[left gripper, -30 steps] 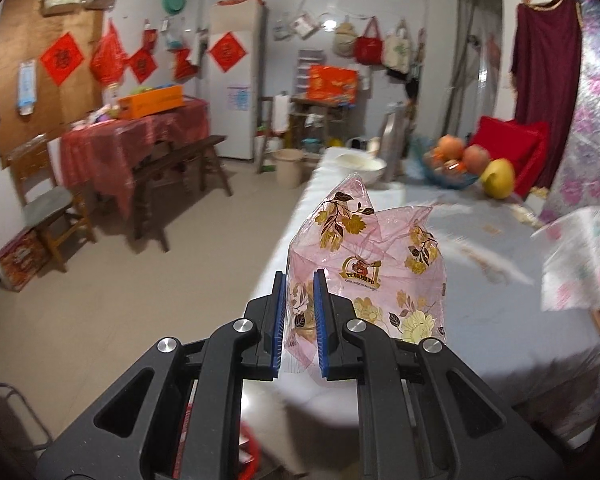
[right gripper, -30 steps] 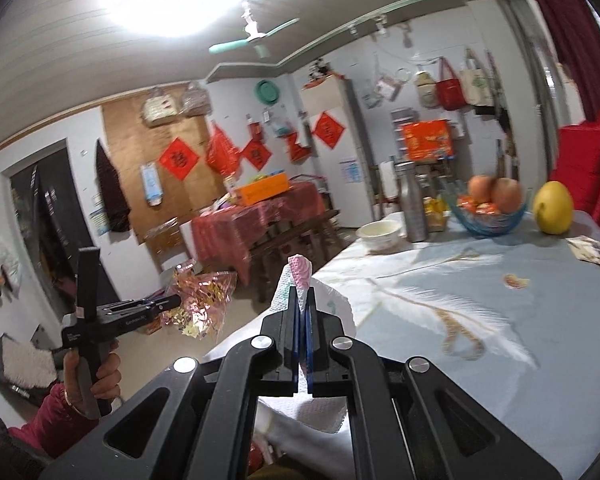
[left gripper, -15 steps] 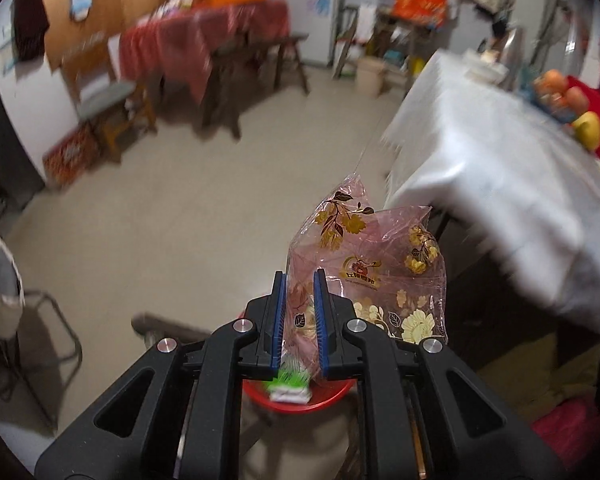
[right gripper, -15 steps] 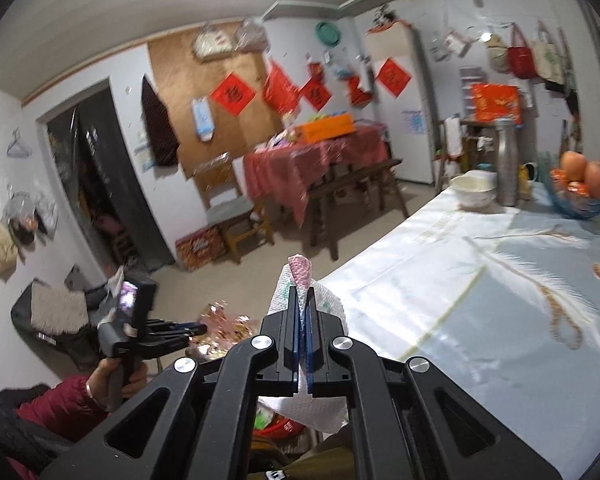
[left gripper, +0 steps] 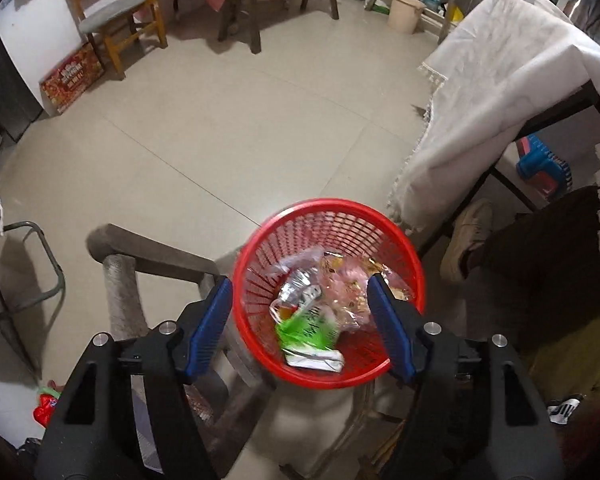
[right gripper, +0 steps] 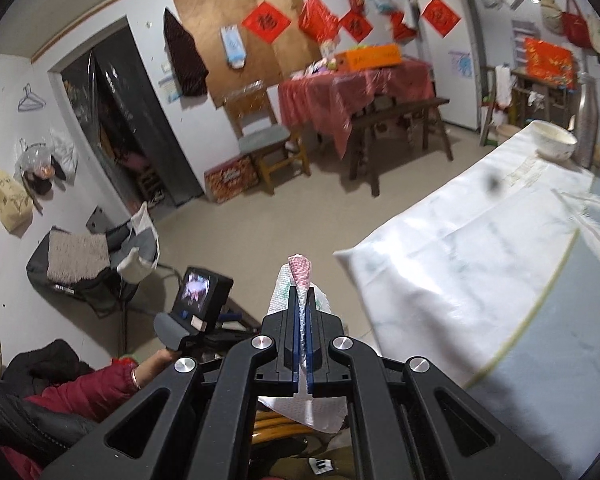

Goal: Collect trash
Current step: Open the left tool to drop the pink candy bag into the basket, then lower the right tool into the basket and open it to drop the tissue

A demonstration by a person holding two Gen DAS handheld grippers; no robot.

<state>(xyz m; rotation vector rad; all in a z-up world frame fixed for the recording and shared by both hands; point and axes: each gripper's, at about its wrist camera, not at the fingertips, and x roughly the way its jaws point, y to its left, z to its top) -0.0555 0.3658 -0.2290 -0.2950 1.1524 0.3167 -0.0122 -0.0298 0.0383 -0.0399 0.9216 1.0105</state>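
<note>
The left gripper is opening empty over the red basket of wrappers, while the right gripper holds a crumpled tissue not yet binned.

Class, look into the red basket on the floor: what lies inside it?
The red basket holds a pink floral wrapper, a green packet and a silvery wrapper. Anything beneath them is hidden.

A red plastic lattice basket is holding glossy, crinkled film wrappers. Matt black plastic jaws are pinching an embossed paper towel. Smooth white cloth is draping the table.
</note>
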